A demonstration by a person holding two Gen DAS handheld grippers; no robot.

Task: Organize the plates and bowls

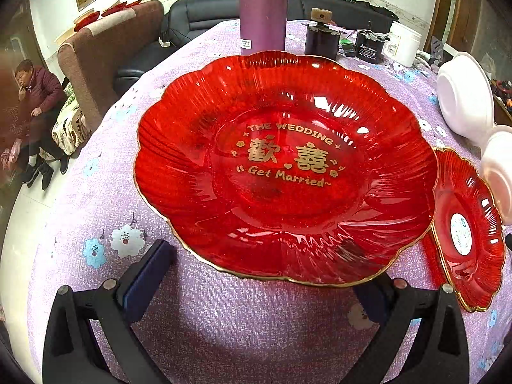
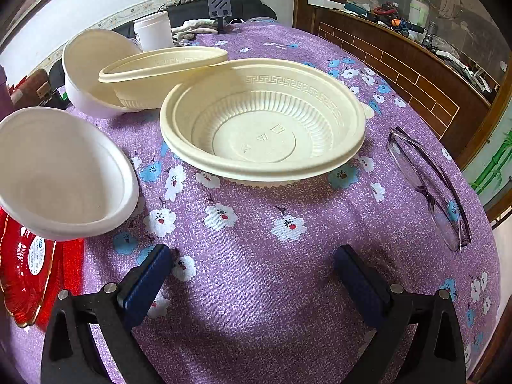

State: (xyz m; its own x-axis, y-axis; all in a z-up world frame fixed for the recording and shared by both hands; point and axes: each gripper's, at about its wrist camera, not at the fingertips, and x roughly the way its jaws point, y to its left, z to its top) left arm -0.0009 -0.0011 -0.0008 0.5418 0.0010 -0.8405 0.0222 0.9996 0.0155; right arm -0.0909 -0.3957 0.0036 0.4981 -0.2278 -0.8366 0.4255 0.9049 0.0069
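A large red scalloped plate (image 1: pixel 284 166) with gold lettering lies on the purple floral tablecloth right in front of my left gripper (image 1: pixel 265 275), which is open; its right finger sits under the plate's near rim. A smaller red plate (image 1: pixel 467 227) lies to the right, also in the right wrist view (image 2: pixel 25 275). My right gripper (image 2: pixel 252 272) is open and empty above the cloth. Ahead of it stands a cream ribbed bowl (image 2: pixel 262 121). Another cream bowl (image 2: pixel 160 76) leans behind it. Two white foam bowls (image 2: pixel 60 172) (image 2: pixel 92 70) stand tilted at the left.
A tall purple cylinder (image 1: pixel 263 9), dark jars (image 1: pixel 321 40) and a white tub (image 1: pixel 403 43) stand at the table's far side. Folded glasses (image 2: pixel 428 185) lie right of the cream bowl. A person (image 1: pixel 35 108) sits left of the table. A wooden cabinet (image 2: pixel 400 51) runs along the right.
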